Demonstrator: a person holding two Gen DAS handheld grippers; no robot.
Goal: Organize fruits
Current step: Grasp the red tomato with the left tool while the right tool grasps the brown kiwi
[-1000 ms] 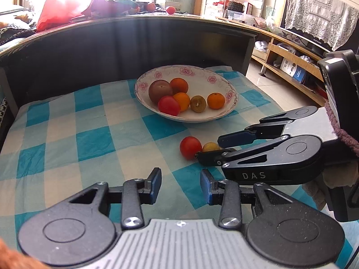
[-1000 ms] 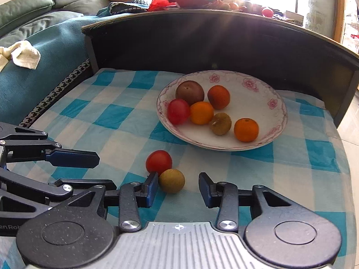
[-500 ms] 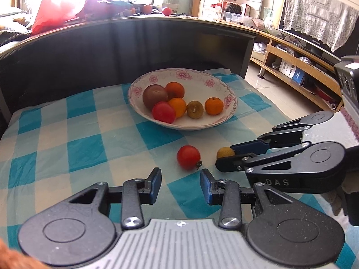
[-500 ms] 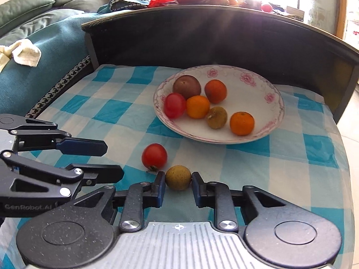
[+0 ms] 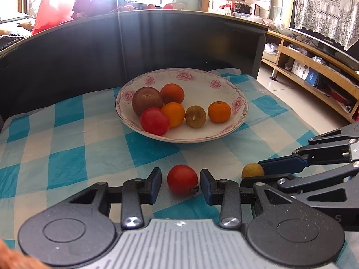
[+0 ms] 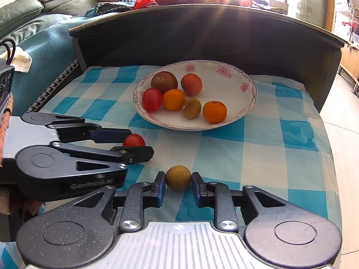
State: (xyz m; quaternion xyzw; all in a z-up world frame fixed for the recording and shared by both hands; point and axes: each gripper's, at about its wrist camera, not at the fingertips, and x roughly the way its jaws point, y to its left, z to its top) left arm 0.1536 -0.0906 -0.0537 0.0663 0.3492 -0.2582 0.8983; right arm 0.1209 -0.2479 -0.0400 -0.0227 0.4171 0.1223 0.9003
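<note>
A red tomato (image 5: 182, 183) lies on the checked cloth between the fingers of my left gripper (image 5: 180, 186), which is open around it with gaps on both sides. It also shows in the right wrist view (image 6: 134, 140). My right gripper (image 6: 178, 181) is shut on a small brown-yellow longan (image 6: 178, 177), seen in the left wrist view (image 5: 252, 170) too. A flowered white bowl (image 5: 224, 85) behind holds several fruits: a brown one (image 5: 147, 100), a red tomato (image 5: 154, 121), oranges (image 5: 219, 111) and a longan (image 5: 195, 116).
A dark curved wall (image 5: 89, 51) rises behind the bowl. The blue and white checked cloth (image 5: 67, 148) covers the surface. Its right edge drops to the floor (image 6: 345, 148). A teal sofa (image 6: 44, 38) stands on the left, wooden shelves (image 5: 314, 67) on the right.
My left gripper moved forward so its open fingers now straddle the red tomato. My right gripper closed on the longan and holds it; both views moved nearer the bowl.
</note>
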